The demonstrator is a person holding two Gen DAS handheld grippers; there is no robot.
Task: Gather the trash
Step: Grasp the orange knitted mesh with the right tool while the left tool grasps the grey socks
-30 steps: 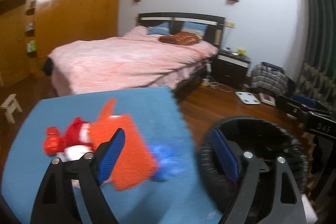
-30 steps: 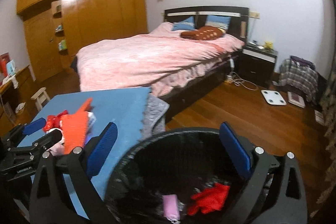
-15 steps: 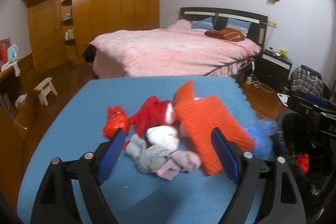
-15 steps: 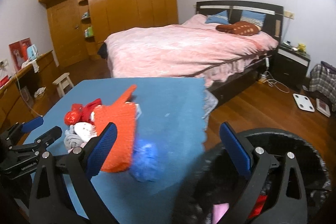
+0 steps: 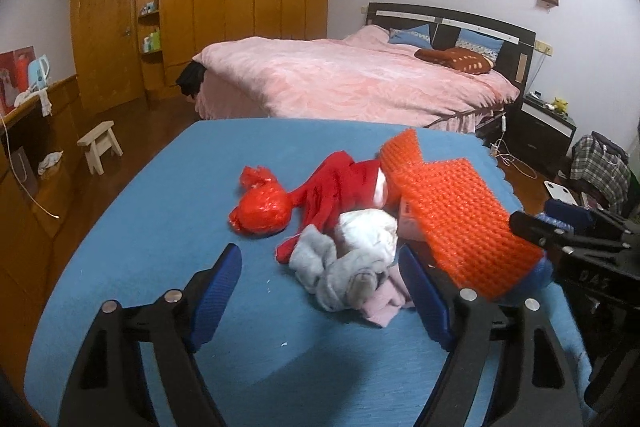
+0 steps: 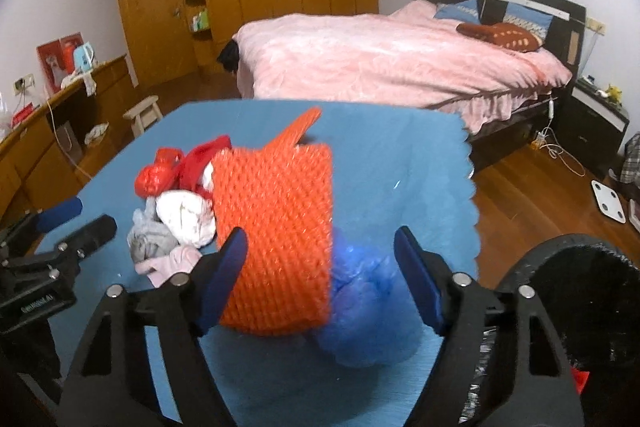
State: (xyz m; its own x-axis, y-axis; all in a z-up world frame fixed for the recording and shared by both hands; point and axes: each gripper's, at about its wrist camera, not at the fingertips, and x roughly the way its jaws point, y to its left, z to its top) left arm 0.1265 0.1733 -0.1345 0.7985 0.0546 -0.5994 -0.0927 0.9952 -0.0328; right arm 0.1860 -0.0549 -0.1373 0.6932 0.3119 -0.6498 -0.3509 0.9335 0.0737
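Blue pads on both tongs stand wide apart, with nothing between them. The left gripper [image 5: 320, 291] hangs low over the blue mat [image 5: 140, 247], lined up on the grey and white rags [image 5: 348, 259] just ahead of it. The right gripper [image 6: 320, 267] hangs over the orange mesh sheet [image 6: 276, 235] and the crumpled blue bag [image 6: 360, 307] that pokes out from under the sheet's near edge.

As I read it, the picking step is in hand: each tong is choosing its next piece from the heap. The next move calls for a drop onto one soft lump, a firm pinch, then a carry to the black bin [image 6: 568, 307] at the mat's right corner. The mesh sheet lies over the bag, so the bag may drag it along.

Beyond the rags lie a red tied bag [image 5: 260, 211] and a red cloth [image 5: 340, 183], touching the pile. The bin's inside is mostly dark; a scrap of red [image 6: 580, 379] shows low down, and I cannot tell what else is in there.

Further off stands the pink bed [image 5: 352, 83].
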